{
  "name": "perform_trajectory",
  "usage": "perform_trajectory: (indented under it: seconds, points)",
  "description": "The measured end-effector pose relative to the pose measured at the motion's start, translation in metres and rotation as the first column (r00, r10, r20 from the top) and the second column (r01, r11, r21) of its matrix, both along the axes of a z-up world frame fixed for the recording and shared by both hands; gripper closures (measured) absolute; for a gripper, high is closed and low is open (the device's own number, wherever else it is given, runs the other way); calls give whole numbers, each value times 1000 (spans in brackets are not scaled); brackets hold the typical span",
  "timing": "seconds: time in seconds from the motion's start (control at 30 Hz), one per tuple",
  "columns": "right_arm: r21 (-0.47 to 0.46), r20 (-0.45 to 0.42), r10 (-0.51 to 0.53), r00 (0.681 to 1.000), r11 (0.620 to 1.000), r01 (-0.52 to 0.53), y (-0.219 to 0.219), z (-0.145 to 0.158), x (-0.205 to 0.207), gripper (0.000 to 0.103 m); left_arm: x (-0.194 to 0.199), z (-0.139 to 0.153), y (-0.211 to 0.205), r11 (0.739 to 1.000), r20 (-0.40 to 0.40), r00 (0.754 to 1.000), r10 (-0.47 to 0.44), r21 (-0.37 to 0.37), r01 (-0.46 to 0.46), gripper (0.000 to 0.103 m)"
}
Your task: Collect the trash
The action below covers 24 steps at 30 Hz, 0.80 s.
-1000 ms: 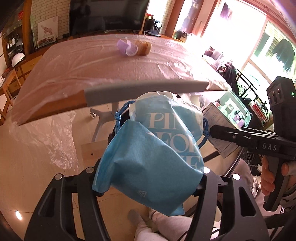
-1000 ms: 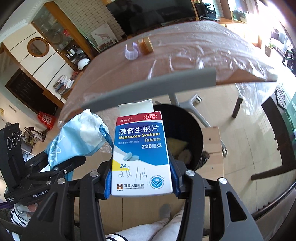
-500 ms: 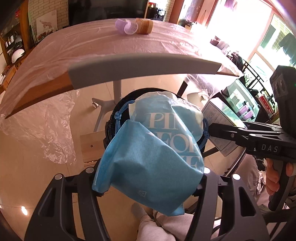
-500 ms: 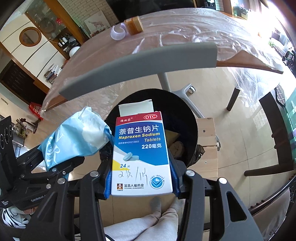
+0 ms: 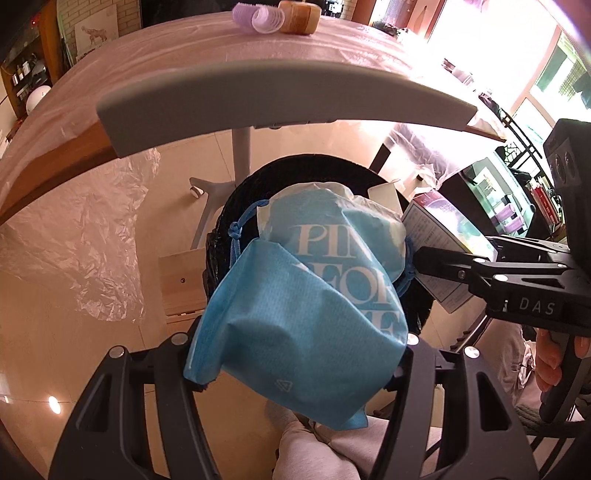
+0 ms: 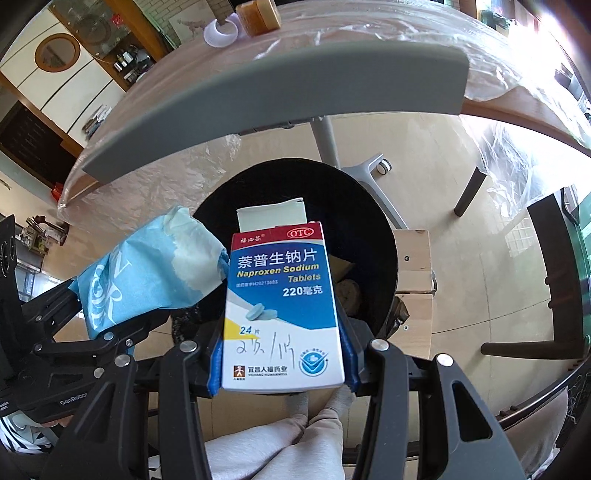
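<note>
Blue bag [image 5: 295, 325], blue-white medicine box [image 6: 282, 310]

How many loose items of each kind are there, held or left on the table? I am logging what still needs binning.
Blue drawstring cloth bag, in the left gripper: 1
Blue-and-white naproxen tablet box, in the right gripper: 1
Lilac hair roller on the table: 1
Round wooden container on the table: 1
Total: 4

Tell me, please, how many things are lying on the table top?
2: a purple hair roller and a round wooden container, side by side at the table's far edge. Others may be hidden.
</note>
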State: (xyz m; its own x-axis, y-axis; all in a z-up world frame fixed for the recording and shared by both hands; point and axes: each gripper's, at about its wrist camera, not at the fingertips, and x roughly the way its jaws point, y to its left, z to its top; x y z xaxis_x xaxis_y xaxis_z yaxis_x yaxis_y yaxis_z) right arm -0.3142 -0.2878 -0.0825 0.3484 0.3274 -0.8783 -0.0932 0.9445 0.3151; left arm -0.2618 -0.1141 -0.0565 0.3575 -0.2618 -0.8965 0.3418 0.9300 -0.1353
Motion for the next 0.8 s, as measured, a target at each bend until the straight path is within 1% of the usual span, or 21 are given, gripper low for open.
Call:
perform_trajectory:
  seconds: [0.3, 0.47, 0.8]
  points:
    - [-11, -37, 9, 999, 1000, -10, 0, -14, 10, 57, 11, -15, -9, 1000, -27, 1000, 0, 31, 1, 40]
    - [-37, -50, 22, 998, 999, -24, 1, -21, 13, 57, 15, -22, -12, 999, -38, 999, 1, 53, 1, 40]
    - [-49, -70, 36, 997, 998, -39, 5, -28, 20, 57, 25, -32, -18, 997, -54, 999, 1, 76, 3, 40]
